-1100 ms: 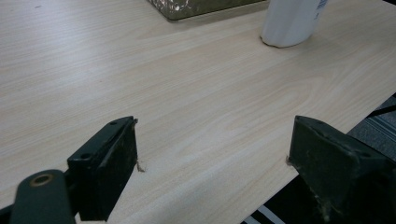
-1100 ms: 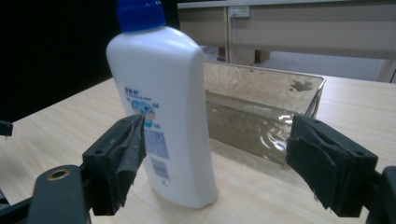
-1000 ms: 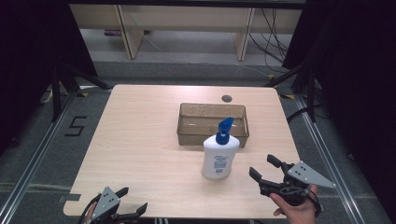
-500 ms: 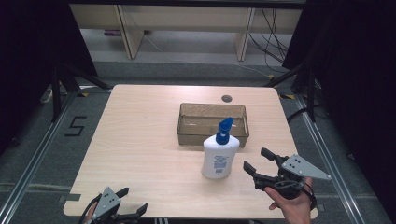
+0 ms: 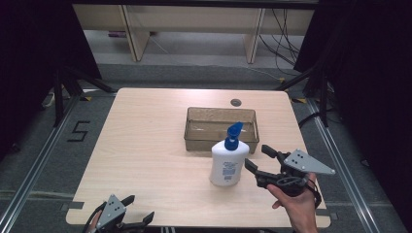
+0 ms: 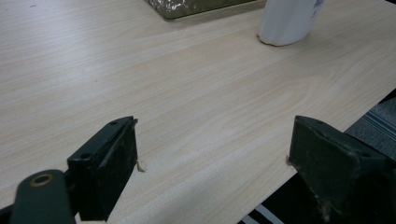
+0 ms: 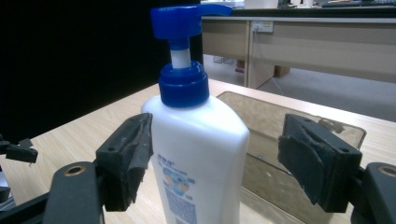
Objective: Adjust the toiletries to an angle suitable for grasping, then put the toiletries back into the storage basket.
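Right claw (image 5: pixel 259 158) gapes beside the upright pump bottle (image 5: pixel 227 162); tray (image 5: pixel 194 127) just behind; left claw (image 5: pixel 137 212) apart.

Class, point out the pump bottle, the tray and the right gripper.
pump bottle (image 5: pixel 227 167), high view, its white body.
tray (image 5: pixel 219 142), high view, its near wall.
right gripper (image 5: pixel 259 158), high view, between its open jaws.

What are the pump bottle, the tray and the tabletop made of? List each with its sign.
Pump bottle: likely opaque white plastic, smooth with a soft sheen, blue plastic pump on top.
Tray: seemingly translucent brownish plastic; the table's tone shows through its walls.
Tabletop: pale wood-grain surface, probably laminate, matte and even.
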`<state>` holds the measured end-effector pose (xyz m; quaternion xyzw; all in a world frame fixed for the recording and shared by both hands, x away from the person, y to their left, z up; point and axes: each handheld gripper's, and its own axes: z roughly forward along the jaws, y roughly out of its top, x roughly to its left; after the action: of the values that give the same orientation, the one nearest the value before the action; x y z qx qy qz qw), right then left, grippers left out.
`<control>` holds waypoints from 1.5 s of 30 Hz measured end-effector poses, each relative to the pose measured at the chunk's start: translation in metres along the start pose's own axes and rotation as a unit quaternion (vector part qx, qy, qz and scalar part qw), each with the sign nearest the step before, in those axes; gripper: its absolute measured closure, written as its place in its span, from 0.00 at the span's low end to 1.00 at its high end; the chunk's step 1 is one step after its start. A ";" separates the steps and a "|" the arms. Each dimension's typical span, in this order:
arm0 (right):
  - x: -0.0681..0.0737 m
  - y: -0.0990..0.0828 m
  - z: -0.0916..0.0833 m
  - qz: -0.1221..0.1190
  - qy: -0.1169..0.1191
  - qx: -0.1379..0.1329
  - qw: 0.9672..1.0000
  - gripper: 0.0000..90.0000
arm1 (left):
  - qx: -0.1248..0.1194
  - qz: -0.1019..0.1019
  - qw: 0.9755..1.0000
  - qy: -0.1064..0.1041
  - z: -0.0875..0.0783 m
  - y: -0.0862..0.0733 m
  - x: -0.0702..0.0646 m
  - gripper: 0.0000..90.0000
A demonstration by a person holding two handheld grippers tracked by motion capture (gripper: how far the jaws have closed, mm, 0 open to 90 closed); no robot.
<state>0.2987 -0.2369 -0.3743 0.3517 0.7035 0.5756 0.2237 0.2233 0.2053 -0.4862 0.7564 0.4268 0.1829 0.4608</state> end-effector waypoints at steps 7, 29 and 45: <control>-0.001 0.008 0.005 -0.004 0.008 -0.007 1.000 0.32 | 0.003 0.006 1.000 0.002 0.002 0.001 0.000 0.17; 0.007 0.027 0.031 -0.005 0.025 -0.013 1.000 0.38 | -0.004 0.008 1.000 0.002 0.002 0.003 0.000 0.16; 0.012 0.032 0.062 -0.029 0.045 -0.020 0.998 0.53 | -0.001 0.014 1.000 0.012 0.001 0.003 -0.004 0.17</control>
<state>0.3430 -0.1844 -0.3573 0.3003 0.7113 0.5980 0.2151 0.2230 0.2014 -0.4835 0.7592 0.4216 0.1991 0.4540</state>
